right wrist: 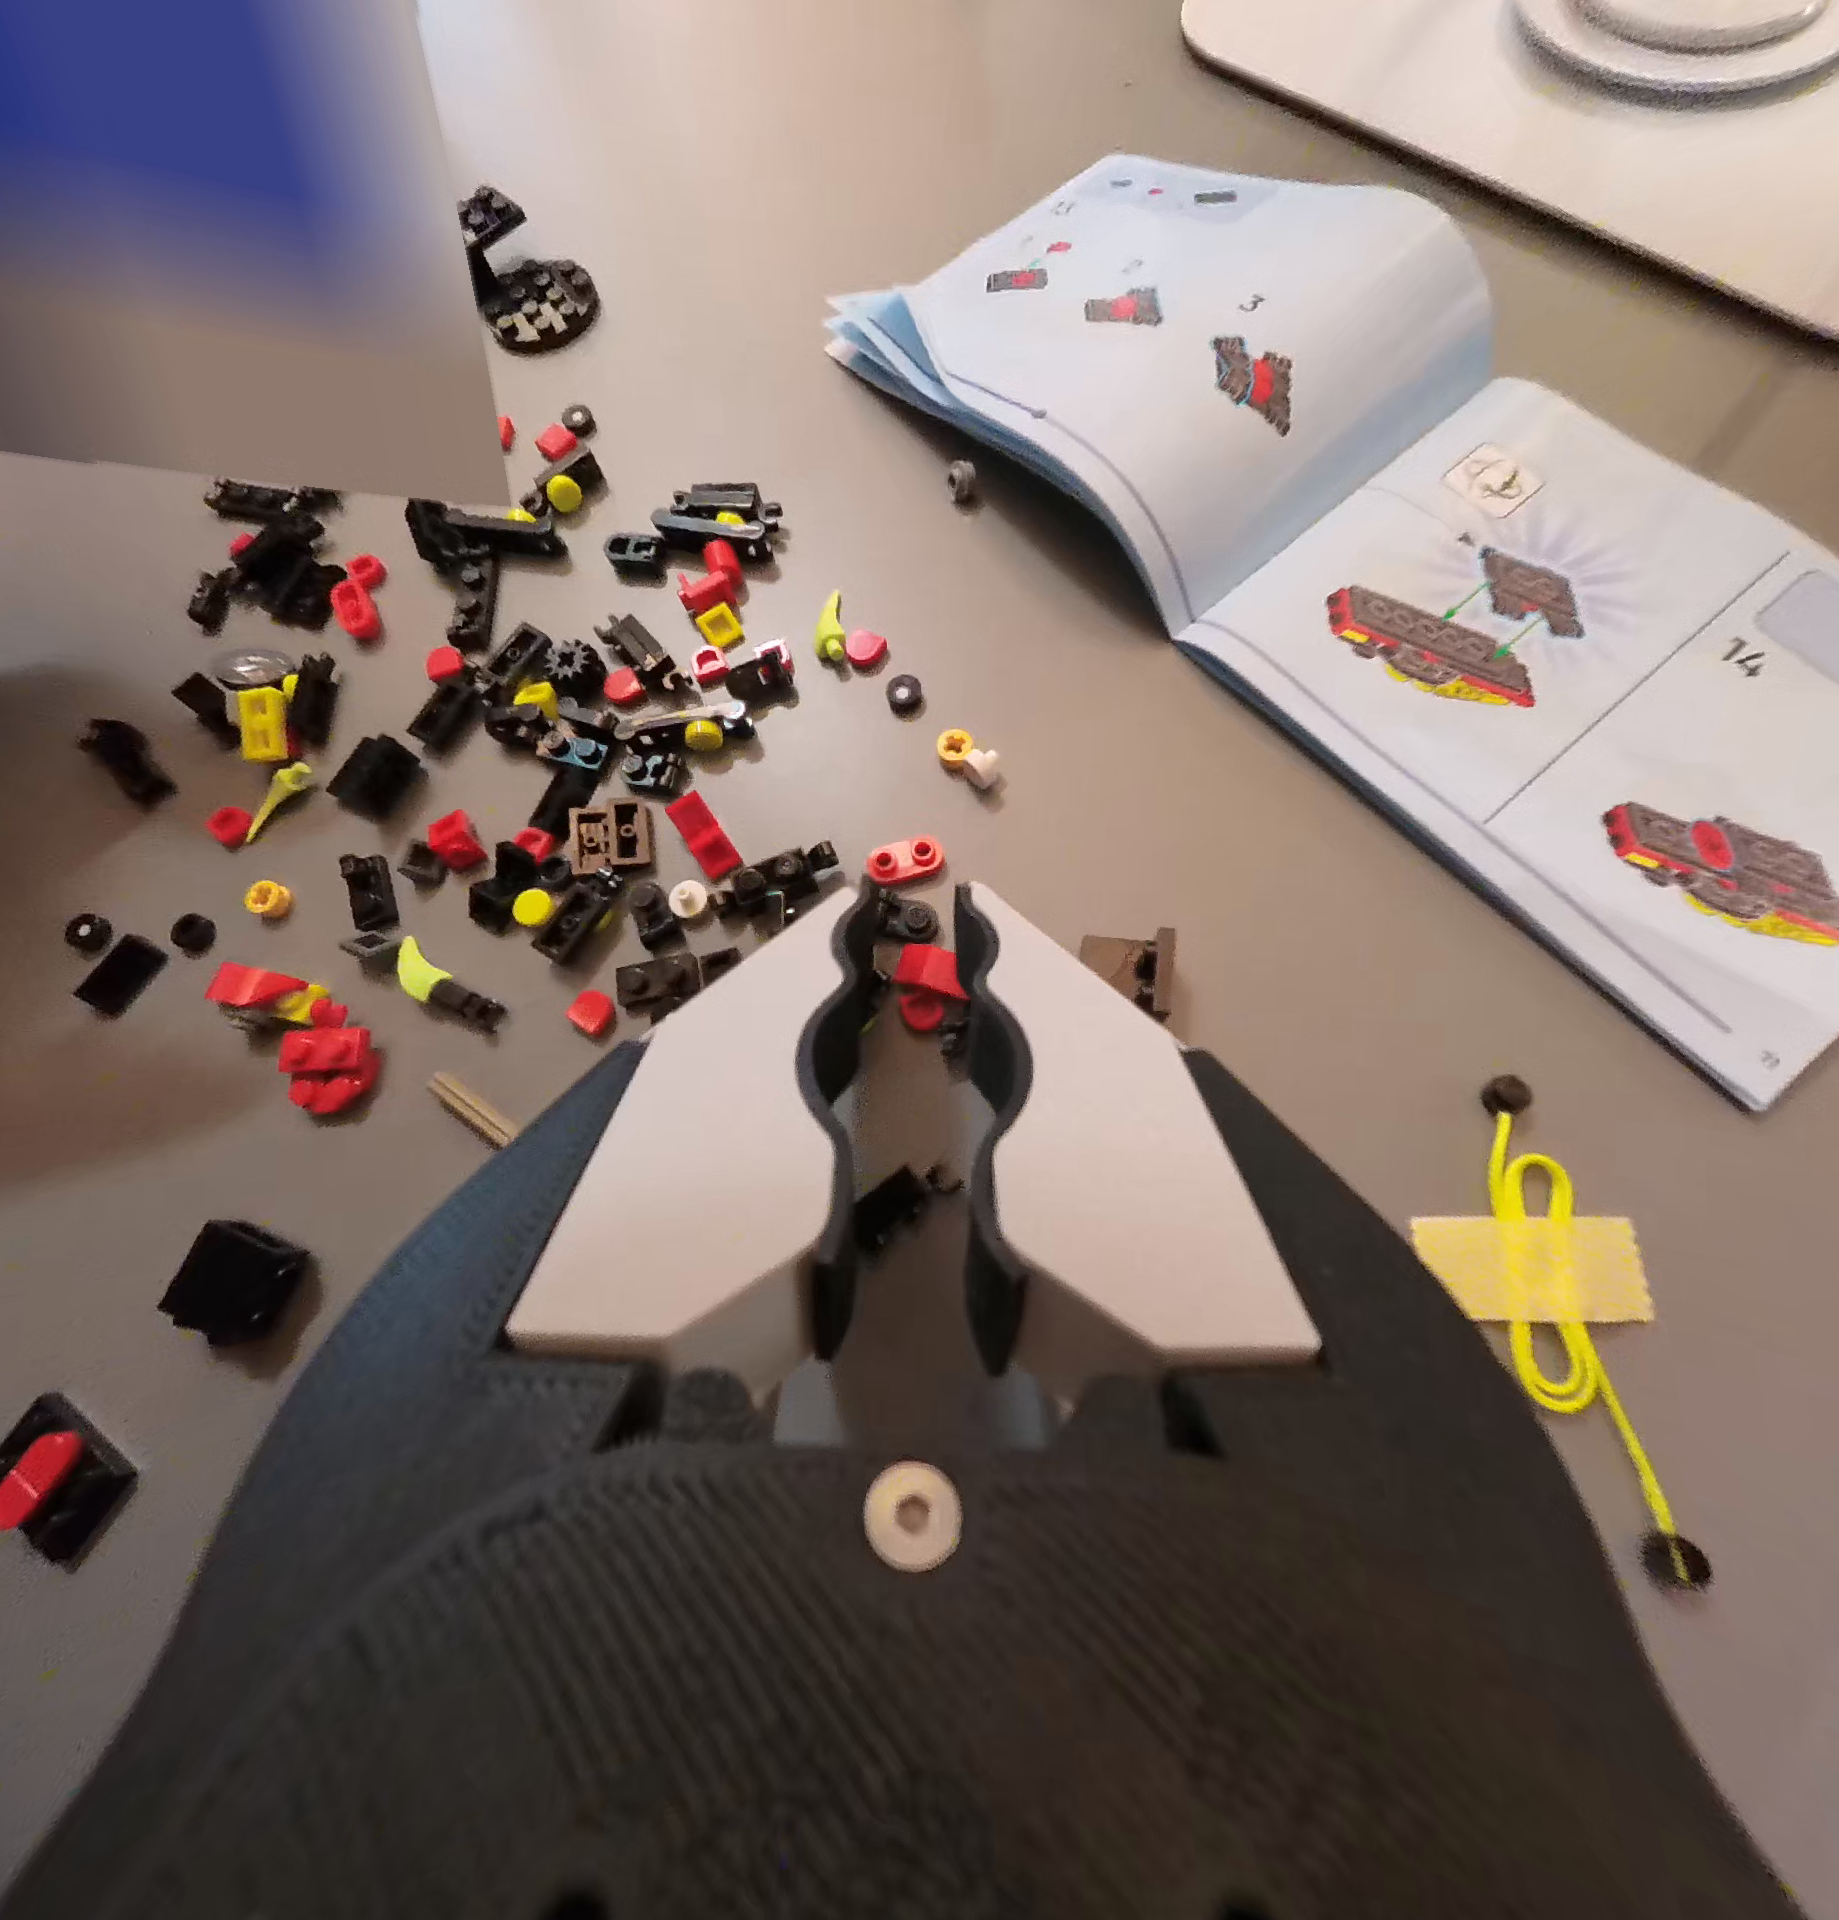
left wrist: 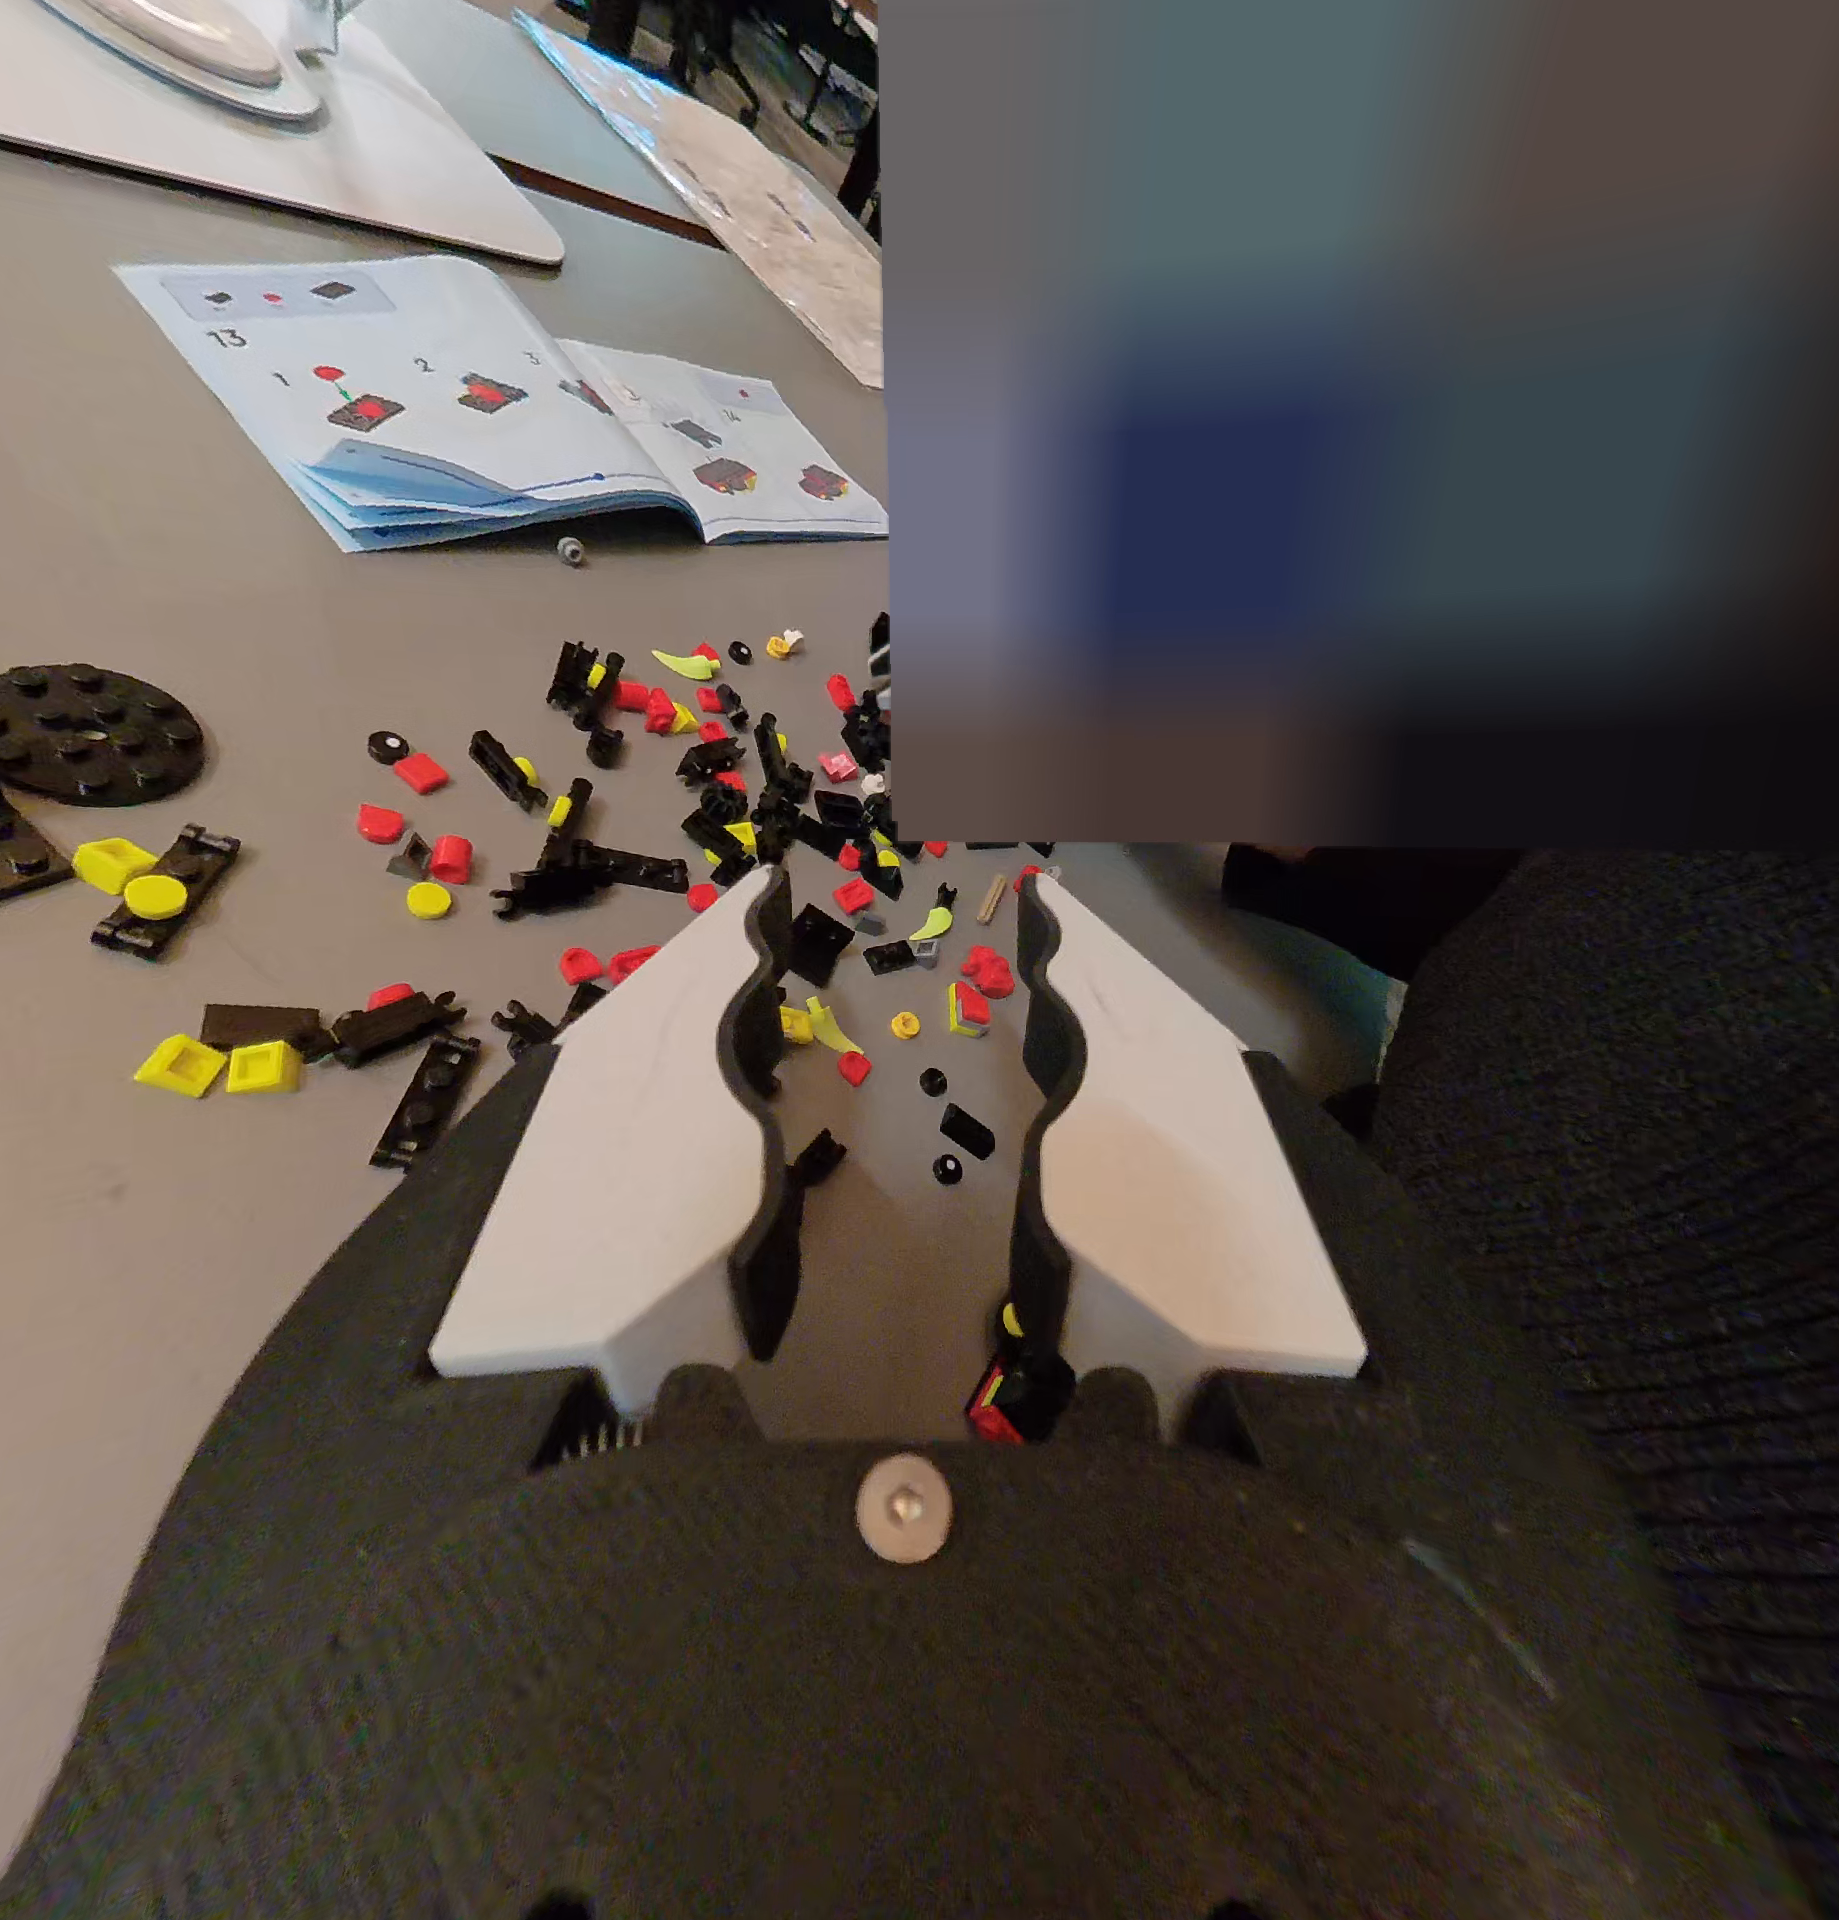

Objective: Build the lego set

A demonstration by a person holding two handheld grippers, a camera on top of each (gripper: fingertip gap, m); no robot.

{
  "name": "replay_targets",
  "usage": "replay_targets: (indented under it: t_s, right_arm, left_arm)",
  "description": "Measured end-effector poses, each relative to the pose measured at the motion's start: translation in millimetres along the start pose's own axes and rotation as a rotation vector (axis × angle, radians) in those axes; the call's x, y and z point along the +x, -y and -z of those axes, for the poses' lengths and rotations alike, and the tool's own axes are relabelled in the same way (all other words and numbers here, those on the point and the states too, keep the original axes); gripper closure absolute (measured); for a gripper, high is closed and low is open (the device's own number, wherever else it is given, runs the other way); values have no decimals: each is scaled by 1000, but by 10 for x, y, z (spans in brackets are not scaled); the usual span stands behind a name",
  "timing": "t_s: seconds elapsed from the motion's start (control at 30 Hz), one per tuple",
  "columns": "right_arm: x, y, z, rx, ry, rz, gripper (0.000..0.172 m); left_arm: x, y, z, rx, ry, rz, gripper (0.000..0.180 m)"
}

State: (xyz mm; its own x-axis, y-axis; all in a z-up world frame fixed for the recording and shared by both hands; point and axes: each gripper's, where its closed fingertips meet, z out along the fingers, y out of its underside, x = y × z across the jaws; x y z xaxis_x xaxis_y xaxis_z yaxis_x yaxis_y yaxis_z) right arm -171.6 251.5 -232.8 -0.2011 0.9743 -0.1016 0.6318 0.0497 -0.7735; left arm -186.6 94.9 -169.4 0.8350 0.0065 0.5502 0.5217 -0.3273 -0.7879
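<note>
Many small black, red and yellow bricks (left wrist: 749,790) lie scattered on the grey table (left wrist: 167,1195). My left gripper (left wrist: 904,883) is open wide and holds nothing. It hovers low over loose bricks, with a black plate (left wrist: 816,940) and a red-and-yellow piece (left wrist: 967,1008) on the table between its fingers. My right gripper (right wrist: 910,896) is nearly closed, and a small red brick (right wrist: 930,968) sits across the gap against both pads. A red two-stud plate (right wrist: 904,859) lies just beyond its fingertips.
An open blue instruction booklet (left wrist: 479,416) (right wrist: 1414,468) lies behind the pile. A black round plate (left wrist: 84,727) sits at the left and a white mat (left wrist: 271,156) behind it. A yellow cord under tape (right wrist: 1528,1268) and a black plate with a red piece (right wrist: 53,1475) lie nearby. Some 20 cm of space lies between my two pairs of fingers.
</note>
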Motion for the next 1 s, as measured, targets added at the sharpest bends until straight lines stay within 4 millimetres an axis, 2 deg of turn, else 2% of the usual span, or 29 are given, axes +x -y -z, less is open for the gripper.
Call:
replay_targets:
  t_s: [0.1, 0.37, 0.5, 0.63, 0.83, 1.0]
  right_arm:
    - [-19, -33, -31, -27, 1, 16, 158]
    - [-53, -43, -37, -34, 6, 47, 172]
    - [-49, -38, -33, -30, 5, 49, 171]
    - [-9, -10, -40, -18, -20, 42, 157]
    - [32, 7, -119, -41, -54, 76, 158]
    - [41, 20, -107, -32, -46, 83, 159]
  left_arm:
    - [-5, 9, 3, 6, -3, 10, 139]
    - [31, 12, 1, 4, -9, 3, 138]
    - [79, 15, 6, 2, -11, -17, 139]
    - [126, 21, 20, 4, -16, -31, 139]
    - [173, 21, 29, 6, -31, -33, 139]
    - [156, 35, 35, 13, -30, -22, 139]
